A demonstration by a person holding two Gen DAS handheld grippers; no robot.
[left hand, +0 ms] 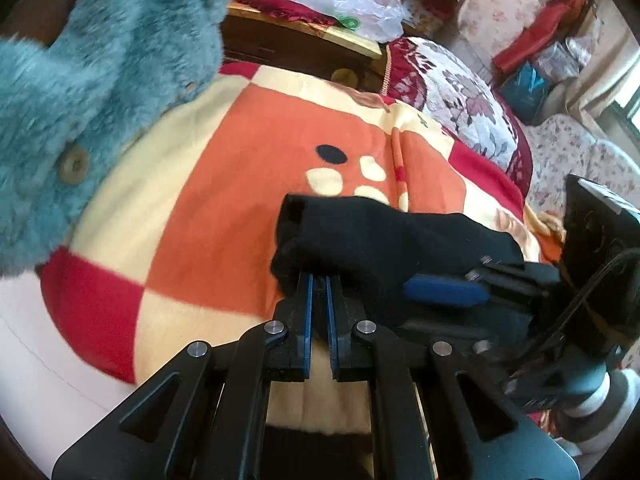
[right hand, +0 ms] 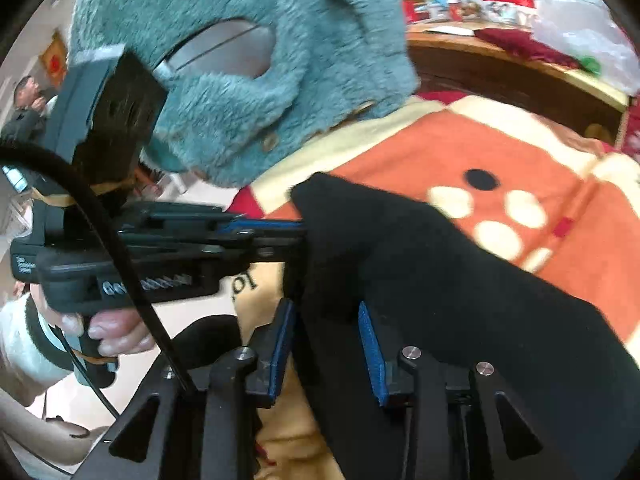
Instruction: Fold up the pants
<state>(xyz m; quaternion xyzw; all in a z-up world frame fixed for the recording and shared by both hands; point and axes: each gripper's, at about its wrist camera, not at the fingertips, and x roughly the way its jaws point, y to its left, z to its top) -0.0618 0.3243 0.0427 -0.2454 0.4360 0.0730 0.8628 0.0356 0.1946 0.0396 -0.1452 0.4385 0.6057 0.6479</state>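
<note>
The black pants (left hand: 360,240) hang bunched above an orange, cream and red blanket (left hand: 224,200). My left gripper (left hand: 319,280) is shut on a fold of the pants at their near edge. It also shows in the right wrist view (right hand: 296,236), clamped on the pants' (right hand: 440,300) left edge. My right gripper (right hand: 328,312) has its blue pads apart with black cloth lying between them; the pads do not press it. The right gripper also shows in the left wrist view (left hand: 476,280), against the pants' right side.
A fluffy teal garment with buttons (left hand: 92,80) hangs close at the upper left and fills the top of the right wrist view (right hand: 248,80). A wooden cabinet (left hand: 304,44) with a plastic bag stands behind. A floral quilt (left hand: 460,92) lies at the right.
</note>
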